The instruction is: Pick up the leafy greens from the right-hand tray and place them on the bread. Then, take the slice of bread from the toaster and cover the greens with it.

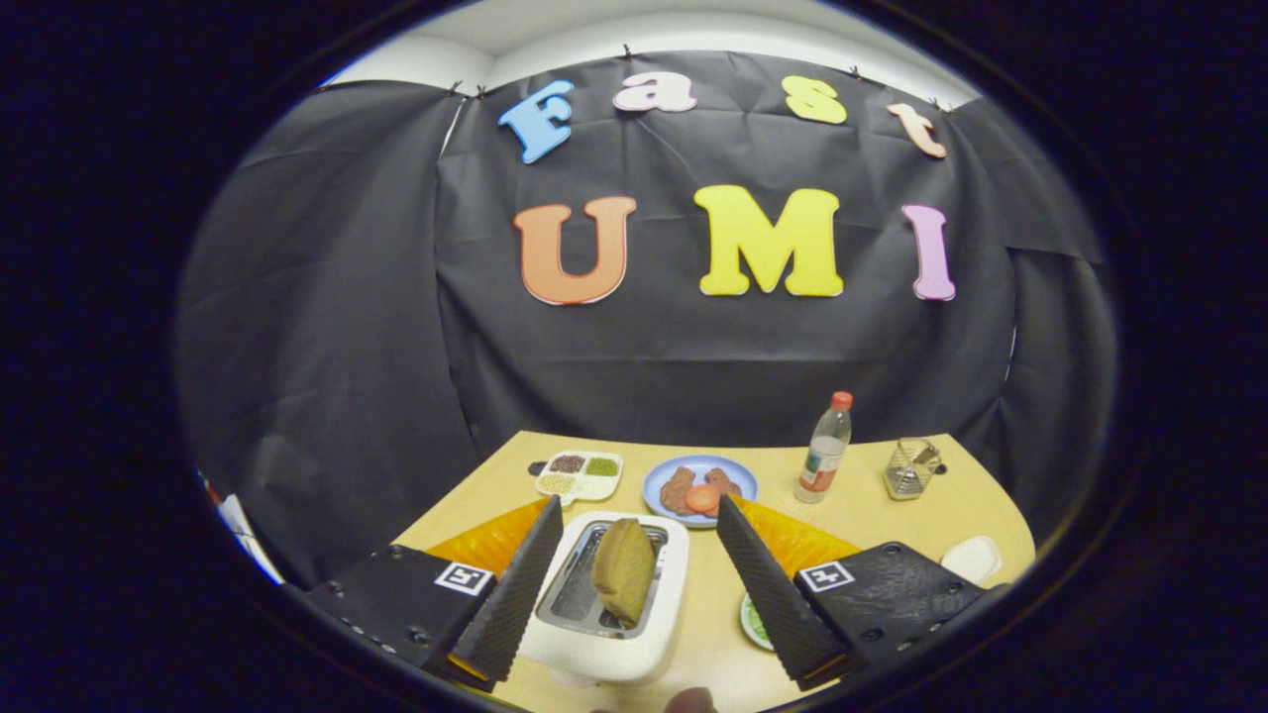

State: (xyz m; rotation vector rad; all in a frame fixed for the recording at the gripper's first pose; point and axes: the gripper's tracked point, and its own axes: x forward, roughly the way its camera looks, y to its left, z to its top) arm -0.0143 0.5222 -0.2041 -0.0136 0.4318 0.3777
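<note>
**While the bread waits in the toaster, we line up to lift it**

With our gripper [629,584] spread wide and holding nothing, we hover over the white plastic toaster [606,604], which sits between the two fingers. Standing upright in its slot is the brown toasted bread slice [623,570]. Just inside the right finger we glimpse a green-filled round dish [755,622], mostly hidden, so we cannot tell how the greens lie. We judge the bread-lifting step in hand: next we need to descend and close squarely on the slice's faces.

Bread slice [623,582] upright in white toaster [649,634] slot.
</note>
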